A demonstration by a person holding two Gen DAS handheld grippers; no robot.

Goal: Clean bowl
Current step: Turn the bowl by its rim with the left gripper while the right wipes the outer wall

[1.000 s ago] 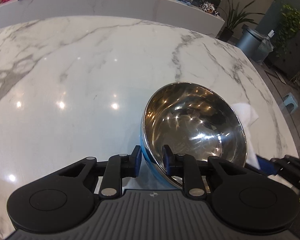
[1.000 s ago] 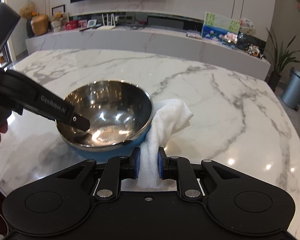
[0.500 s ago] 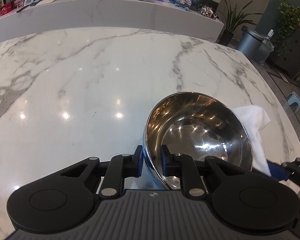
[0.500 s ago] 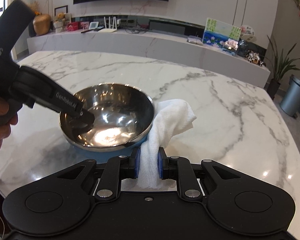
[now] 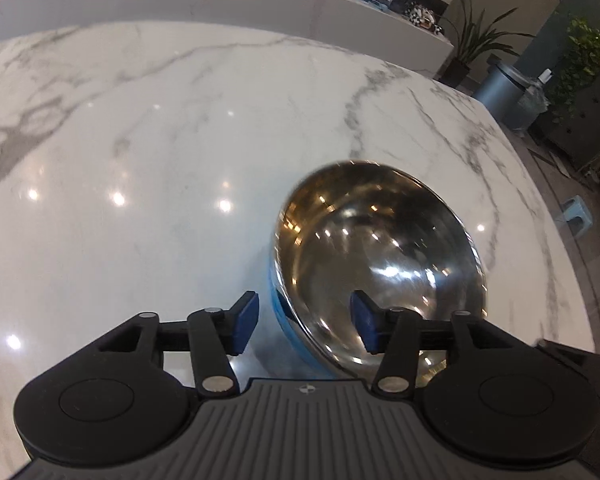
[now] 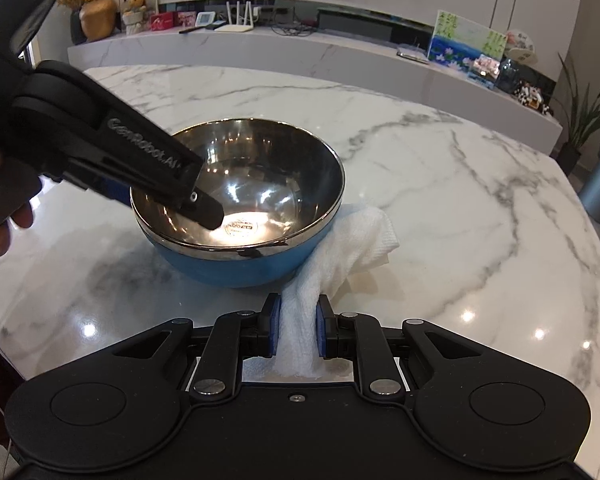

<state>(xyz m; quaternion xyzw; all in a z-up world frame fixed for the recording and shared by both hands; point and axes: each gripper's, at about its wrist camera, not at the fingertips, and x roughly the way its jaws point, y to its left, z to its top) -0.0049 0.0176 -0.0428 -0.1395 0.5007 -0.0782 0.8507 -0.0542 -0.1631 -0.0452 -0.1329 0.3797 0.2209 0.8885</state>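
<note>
The left gripper, marked "GenRobot.AI", is opening its jaws astride the bowl rim, pads clear. The right gripper is clamping a white cloth beside the bowl.

bowl inside: polished metal, mirror-bright, smooth, throwing back lamp glints
bowl outside: blue, smooth, with a soft sheen; metal or plastic cannot be told
bowl rim: thin bright metal band
cloth: white woven fabric, matt, nubbly texture, creased and folded
tabletop: white marble-look slab with grey veins, glossy, smooth, mirroring ceiling lights
left tongs: matt black plastic arms, round silvery metal pins; blue pads with a dull finish
right tongs: matt black plastic, silvery pins, blue ribbed pads
left tongs body: grey, ribbed, matt
</note>
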